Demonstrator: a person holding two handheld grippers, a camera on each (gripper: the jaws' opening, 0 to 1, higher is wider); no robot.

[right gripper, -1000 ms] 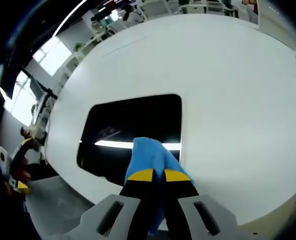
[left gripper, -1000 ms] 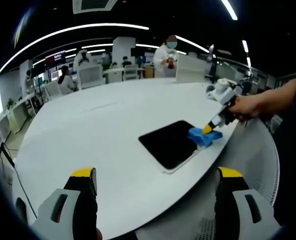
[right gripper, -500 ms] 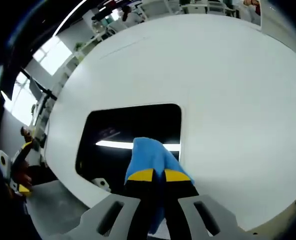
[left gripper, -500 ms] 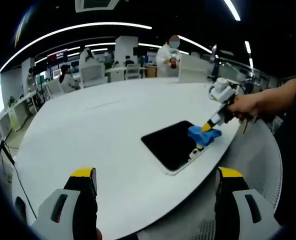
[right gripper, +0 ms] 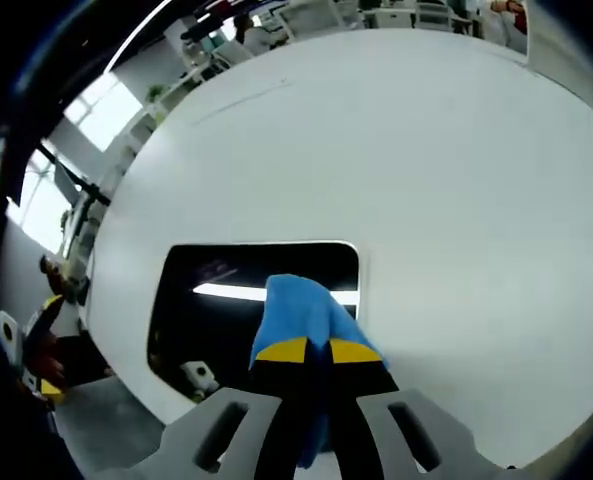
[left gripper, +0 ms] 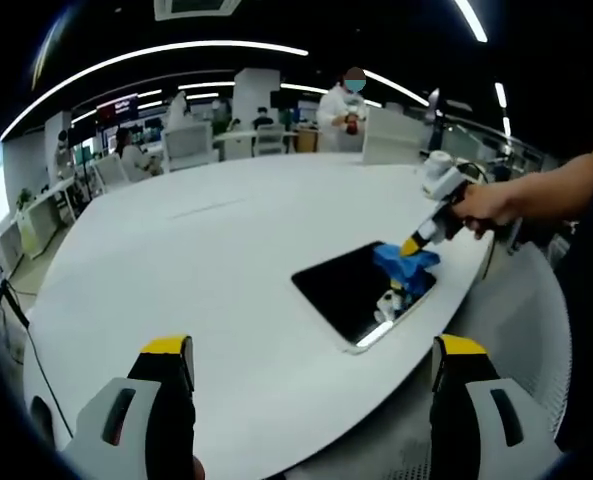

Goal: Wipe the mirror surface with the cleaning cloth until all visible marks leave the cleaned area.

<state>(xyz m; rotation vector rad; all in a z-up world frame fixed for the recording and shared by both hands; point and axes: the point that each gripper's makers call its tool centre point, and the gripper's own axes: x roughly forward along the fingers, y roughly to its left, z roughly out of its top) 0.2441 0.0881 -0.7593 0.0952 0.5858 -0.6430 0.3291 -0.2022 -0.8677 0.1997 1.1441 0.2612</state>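
In the left gripper view, the left gripper (left gripper: 311, 360) hangs above the near edge of the big white table (left gripper: 196, 250), and its two jaws are wide apart with nothing between them. The dark mirror (left gripper: 351, 290) lies flat near the table's right edge. The right gripper (left gripper: 413, 246), held by a hand (left gripper: 486, 205), presses the blue cloth (left gripper: 406, 265) onto the mirror's far corner.

In the right gripper view, the right gripper (right gripper: 307, 352) has its jaws pinched tight on the cloth (right gripper: 301, 312). The cloth sits on the mirror (right gripper: 226, 300), beside a bright strip of reflected light.
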